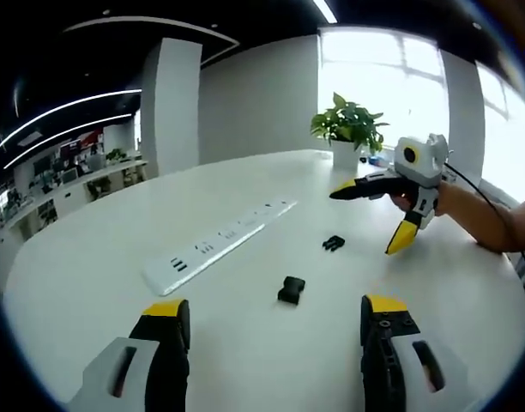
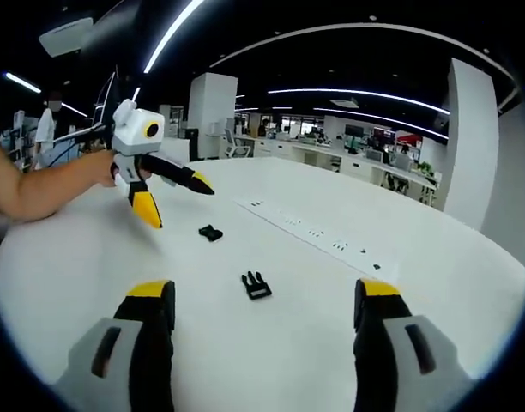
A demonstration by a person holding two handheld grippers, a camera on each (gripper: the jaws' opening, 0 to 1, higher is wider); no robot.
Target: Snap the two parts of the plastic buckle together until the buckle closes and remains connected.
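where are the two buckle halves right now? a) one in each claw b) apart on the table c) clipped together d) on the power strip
b: the two black buckle halves lie apart on the white table, beside the power strip, with both claws open and holding nothing.

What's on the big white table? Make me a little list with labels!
table: white, round-edged
buckle piece one: black, with prongs, lying loose
buckle piece two: black, lying apart from the first
buckle state: not joined yet
power strip: long, white, flat on the table
plant: green, in a white pot at the far edge
left gripper: open, holding nothing
right gripper: open, holding nothing
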